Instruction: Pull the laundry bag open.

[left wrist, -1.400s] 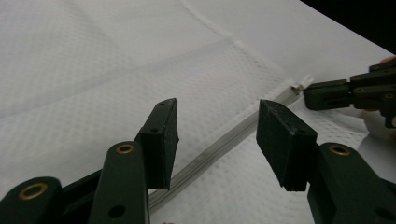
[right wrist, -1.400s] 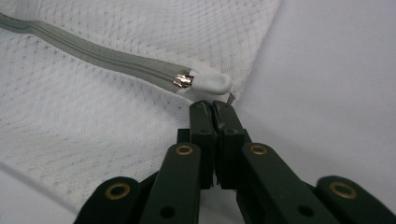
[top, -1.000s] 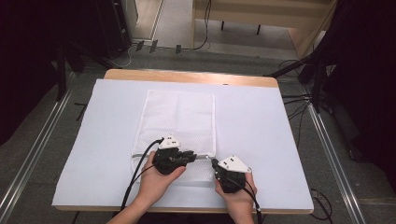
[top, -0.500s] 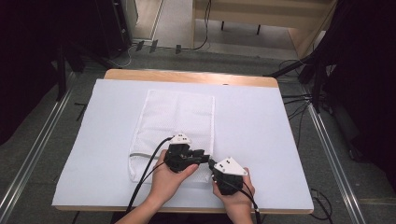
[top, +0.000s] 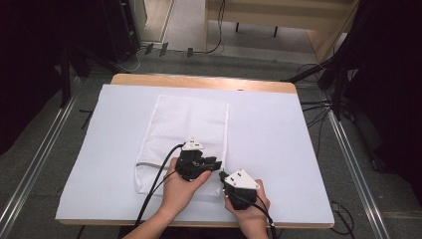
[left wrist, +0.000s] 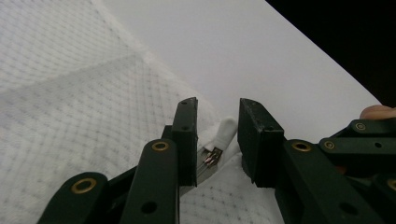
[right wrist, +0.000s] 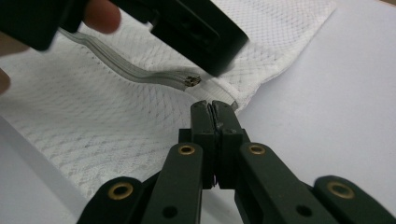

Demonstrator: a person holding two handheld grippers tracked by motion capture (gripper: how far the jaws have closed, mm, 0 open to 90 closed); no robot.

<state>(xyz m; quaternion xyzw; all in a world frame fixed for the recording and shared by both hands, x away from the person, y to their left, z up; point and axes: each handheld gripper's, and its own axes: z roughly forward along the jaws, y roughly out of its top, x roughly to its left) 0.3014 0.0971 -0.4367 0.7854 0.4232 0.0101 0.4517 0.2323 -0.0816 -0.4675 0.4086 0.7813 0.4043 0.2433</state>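
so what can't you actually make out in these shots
- High view: the zipper end of the white mesh bag lies under the left tool and hand, so zip and pull are hidden.
- Right gripper view: the right tool has its jaws together at the bag's edge; whether fabric is pinched between them is too fine to tell.
- Left gripper view: the zipper pull is partly covered by the tool's own open jaws.

Both forearms are bare, with no sleeves showing. Each hand carries a black tool: the left tool (top: 217,165) and the right tool (top: 222,175) each have a white plate on top and a black cable trailing back. Their jaws are flat black blocks on linked black arms with brass-coloured rivets.
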